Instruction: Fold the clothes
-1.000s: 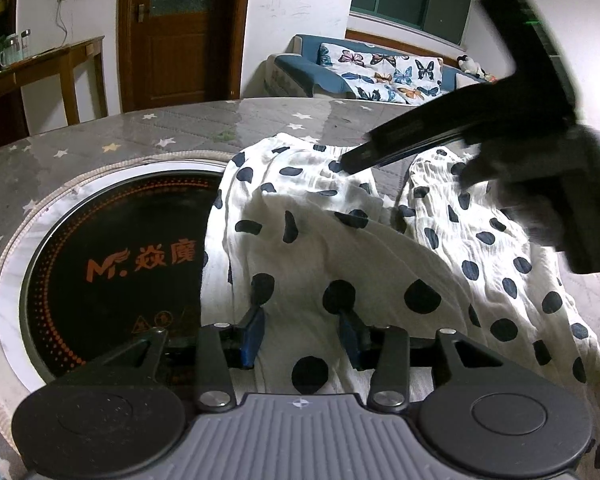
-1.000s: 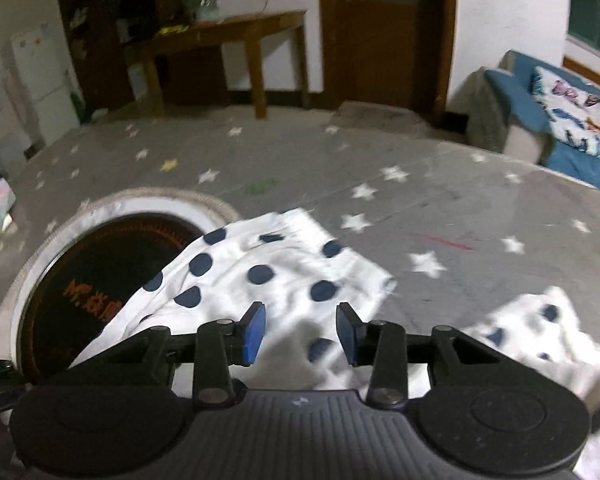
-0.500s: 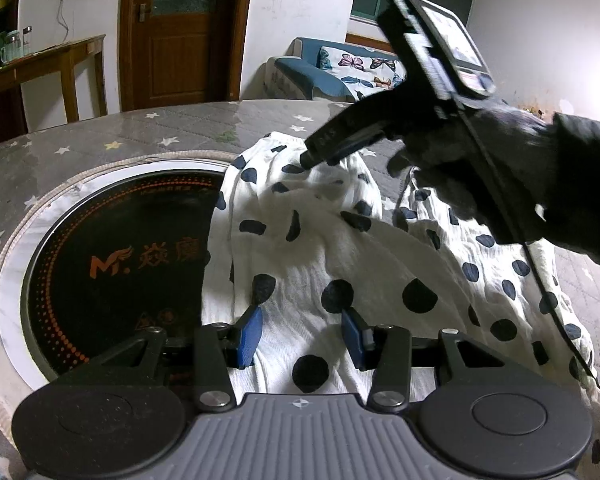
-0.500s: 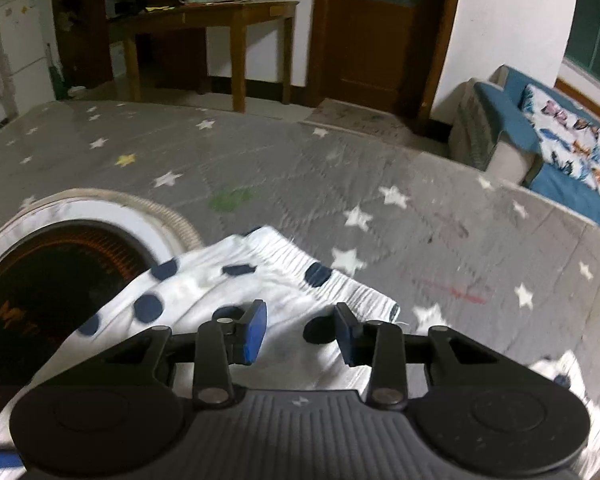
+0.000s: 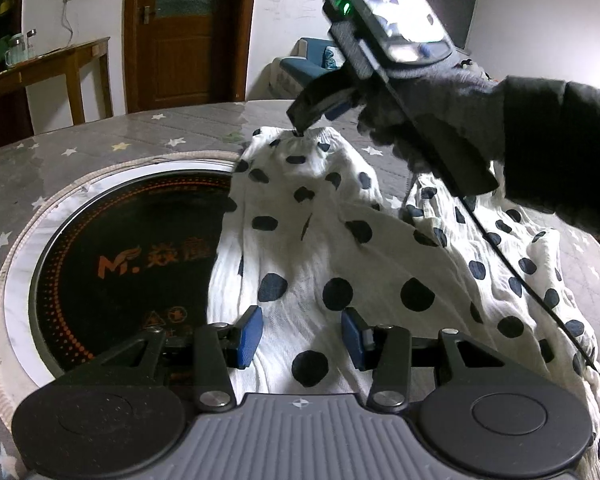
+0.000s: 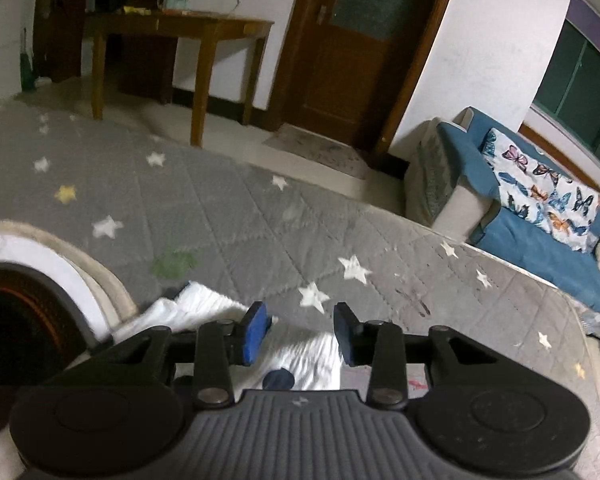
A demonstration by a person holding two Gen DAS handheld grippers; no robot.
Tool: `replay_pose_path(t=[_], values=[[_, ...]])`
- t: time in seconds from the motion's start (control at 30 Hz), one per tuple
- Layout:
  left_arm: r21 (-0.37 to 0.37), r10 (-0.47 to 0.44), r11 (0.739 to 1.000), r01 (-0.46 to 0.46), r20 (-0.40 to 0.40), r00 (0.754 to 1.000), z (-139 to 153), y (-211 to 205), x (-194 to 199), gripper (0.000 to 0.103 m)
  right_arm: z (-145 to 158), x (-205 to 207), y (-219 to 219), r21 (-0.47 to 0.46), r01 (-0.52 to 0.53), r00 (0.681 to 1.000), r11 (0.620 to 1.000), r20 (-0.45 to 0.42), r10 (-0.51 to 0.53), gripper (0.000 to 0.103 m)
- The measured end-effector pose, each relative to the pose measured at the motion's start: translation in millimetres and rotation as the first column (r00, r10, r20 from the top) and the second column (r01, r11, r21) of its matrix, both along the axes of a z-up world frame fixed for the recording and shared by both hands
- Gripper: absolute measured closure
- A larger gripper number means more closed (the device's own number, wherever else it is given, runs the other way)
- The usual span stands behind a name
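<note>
A white garment with dark polka dots (image 5: 340, 248) lies crumpled on the grey star-patterned table cover (image 5: 100, 148). My left gripper (image 5: 302, 336) hovers low over its near part. Its blue pads are apart, with flat cloth showing between them but not pressed. A gloved hand (image 5: 440, 120) holds my right gripper (image 5: 300, 130), whose tips rest at the gathered far edge of the garment. In the right wrist view the right gripper (image 6: 300, 334) has its jaws opening. The garment's white edge (image 6: 308, 356) lies under and between the fingers, and the pads do not press on it.
A round black induction cooktop (image 5: 112, 264) with orange lettering and a white rim is set into the table at the left, and the garment overlaps its right side. Beyond the table stand a wooden side table (image 6: 188, 32), a brown door (image 5: 188, 32) and a blue sofa (image 6: 532, 216).
The right gripper has moved left and away across the garment to its gathered far edge, so its own view shows less cloth. The left gripper has stayed where it was.
</note>
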State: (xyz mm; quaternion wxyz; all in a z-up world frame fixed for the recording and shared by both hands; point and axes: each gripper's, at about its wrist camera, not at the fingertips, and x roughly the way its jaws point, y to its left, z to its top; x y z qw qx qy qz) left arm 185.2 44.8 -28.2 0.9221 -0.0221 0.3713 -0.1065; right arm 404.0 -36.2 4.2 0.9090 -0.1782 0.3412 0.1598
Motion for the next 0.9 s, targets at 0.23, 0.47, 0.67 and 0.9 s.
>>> replay_pose_path(t=[0.23,0.47,0.67,0.9], values=[[0.003,0.005,1.000,-0.005,-0.002,1.000,1.2,-1.6,-0.9,0.055,6.7,-18.3,1.7,0.094,-0.108,0.989,0.990,-0.094,0.117,0.066],[-0.003,0.006,1.000,-0.006,-0.003,1.000,1.5,0.8,-2.7,0.055,-12.5,-20.1,15.0,0.080,-0.133,0.977,0.988,-0.156,0.144,0.066],[-0.007,0.004,1.000,-0.004,0.000,1.000,1.6,1.4,-3.6,0.055,-9.1,-23.8,13.7,0.075,-0.155,0.974,0.985,-0.154,0.165,0.066],[0.002,0.007,1.000,-0.007,-0.005,1.000,1.6,-0.5,-4.7,0.055,-15.7,-18.9,33.7,0.094,-0.196,0.968,0.976,-0.141,0.208,0.065]])
